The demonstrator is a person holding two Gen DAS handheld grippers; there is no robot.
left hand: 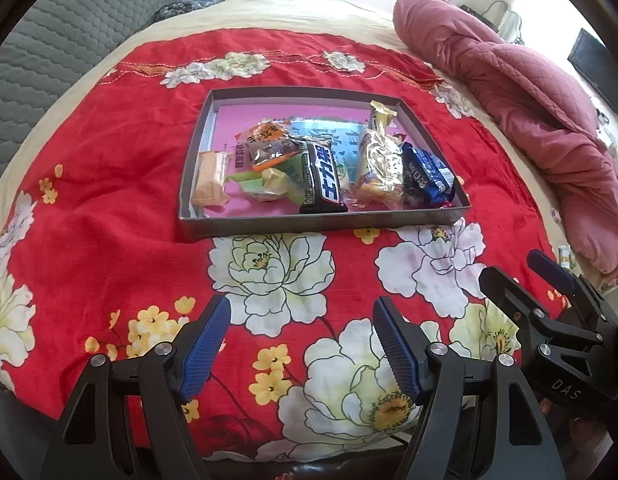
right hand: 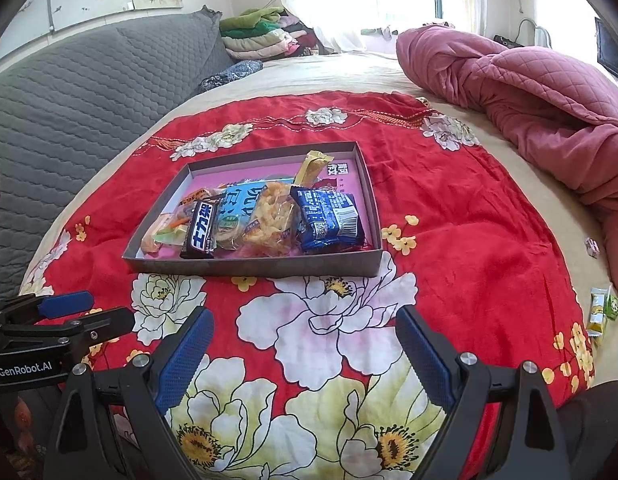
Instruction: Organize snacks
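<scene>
A shallow grey box point(left hand: 325, 222) point(right hand: 253, 266) lies on the red floral cloth and holds several snack packets: a black chocolate bar point(left hand: 323, 178) point(right hand: 201, 236), a blue packet point(left hand: 427, 178) point(right hand: 329, 216), a yellow snack bag point(left hand: 379, 168) point(right hand: 269, 220) and an orange cracker pack point(left hand: 211, 178). My left gripper point(left hand: 301, 344) is open and empty, low over the cloth in front of the box. My right gripper point(right hand: 305, 354) is open and empty beside it, and shows at the right edge of the left wrist view point(left hand: 545, 280). Small loose packets point(right hand: 601, 312) lie at the cloth's right edge.
The red floral cloth point(left hand: 109, 200) covers a bed. A crumpled pink quilt point(left hand: 529, 100) point(right hand: 529, 92) lies at the right. A grey quilted headboard point(right hand: 69, 100) stands at the left, with folded clothes point(right hand: 261, 36) behind. A small packet point(right hand: 591, 246) lies by the quilt.
</scene>
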